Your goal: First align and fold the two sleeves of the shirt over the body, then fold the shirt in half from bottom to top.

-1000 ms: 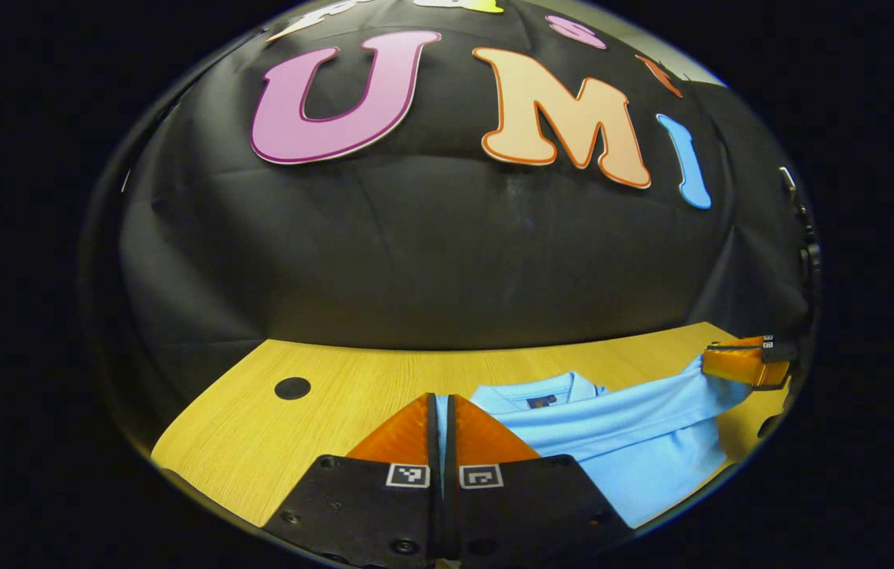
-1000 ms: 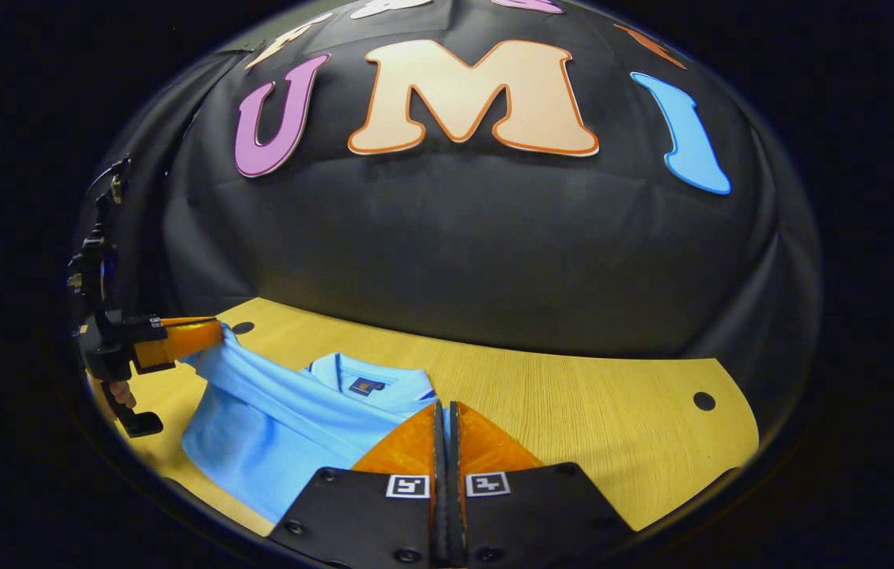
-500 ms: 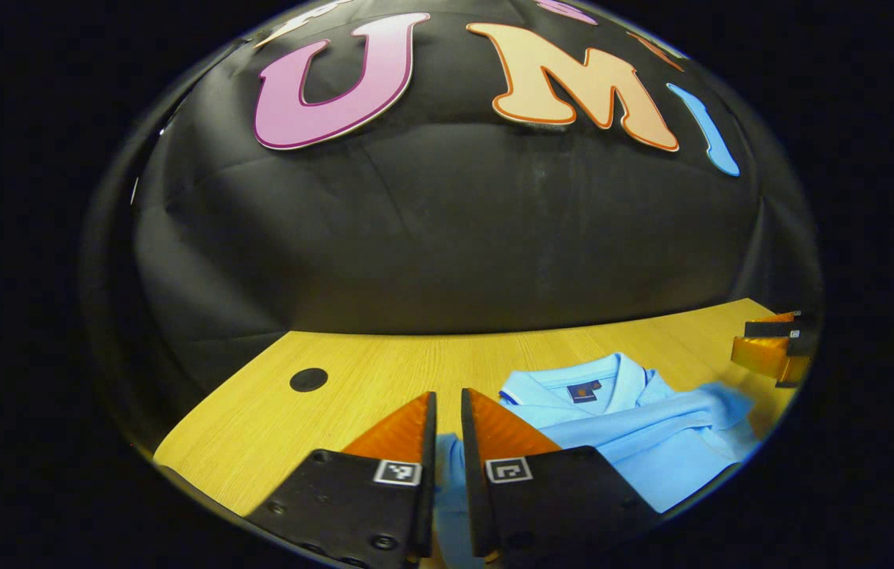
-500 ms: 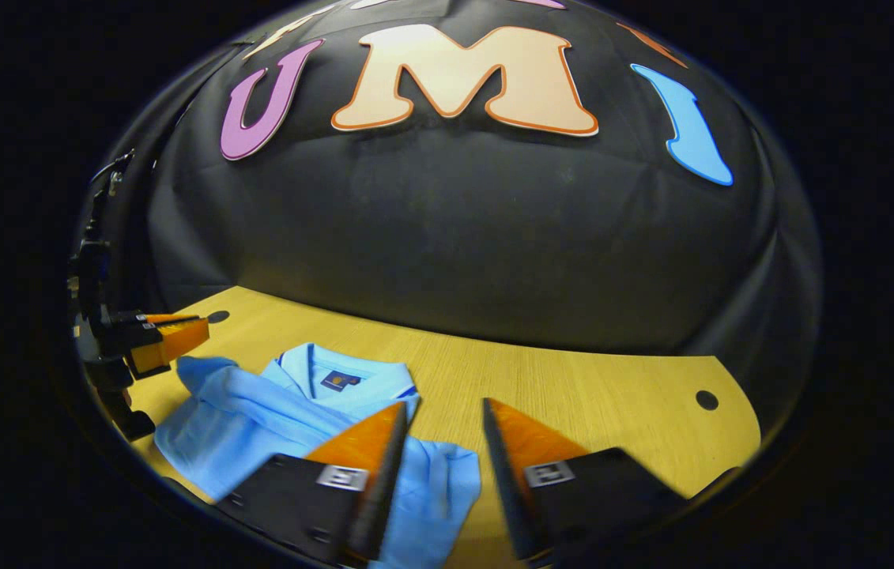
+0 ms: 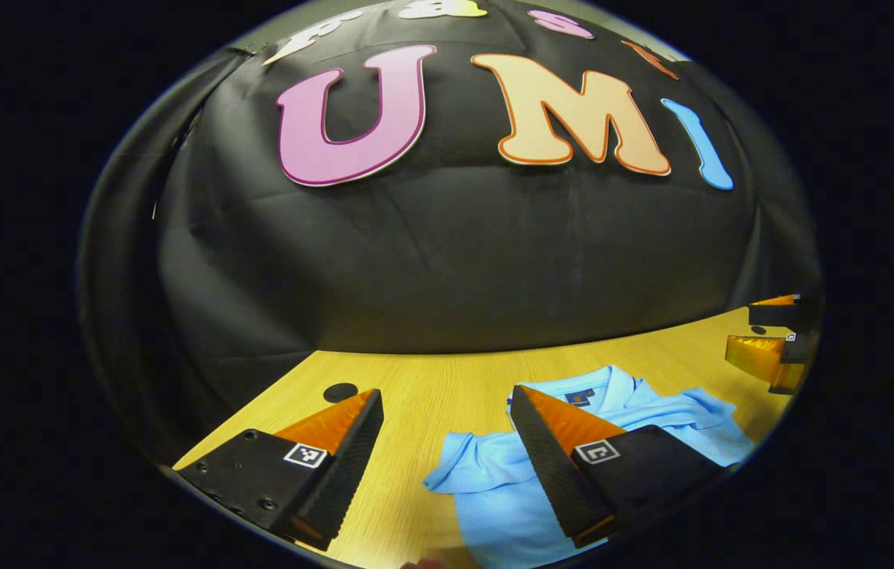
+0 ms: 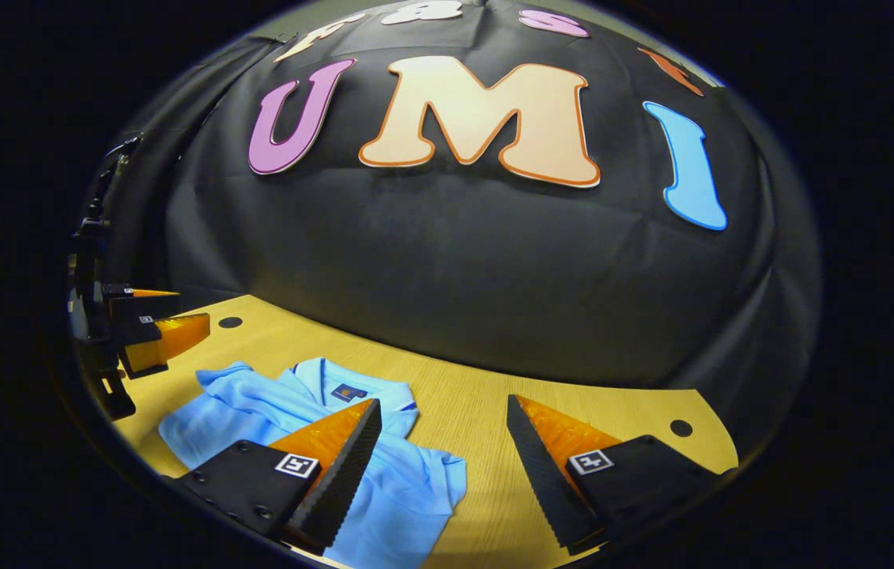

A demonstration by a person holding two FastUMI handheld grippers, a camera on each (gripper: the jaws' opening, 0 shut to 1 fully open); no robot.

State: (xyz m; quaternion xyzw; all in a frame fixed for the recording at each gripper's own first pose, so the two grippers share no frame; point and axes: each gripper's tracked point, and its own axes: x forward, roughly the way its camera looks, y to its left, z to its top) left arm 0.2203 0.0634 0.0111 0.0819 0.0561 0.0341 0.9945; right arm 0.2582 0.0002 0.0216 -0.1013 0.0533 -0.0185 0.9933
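A light blue polo shirt [image 5: 494, 478] lies collar-up on the wooden table [image 5: 415, 379], its sleeves lying rumpled across the body. In the left gripper view my left gripper [image 5: 445, 395] hovers open above the shirt's left side, nothing between its fingers. The right gripper [image 5: 767, 332] shows open at the far right edge. In the right gripper view the shirt [image 6: 237, 407] lies low on the left, one sleeve end [image 6: 415, 478] under my open right gripper [image 6: 443, 403]. The left gripper [image 6: 158, 316] hangs open past the shirt's far side.
The black cloth wall rises right behind the table's far edge. Small dark holes [image 5: 340, 391] [image 6: 681, 427] mark the tabletop near its corners. Bare wood [image 6: 589, 395] stretches to the right of the shirt in the right gripper view.
Both grippers were shut on the sleeve ends a second ago. They have opened and let go, and the sleeves have dropped onto the shirt's body.
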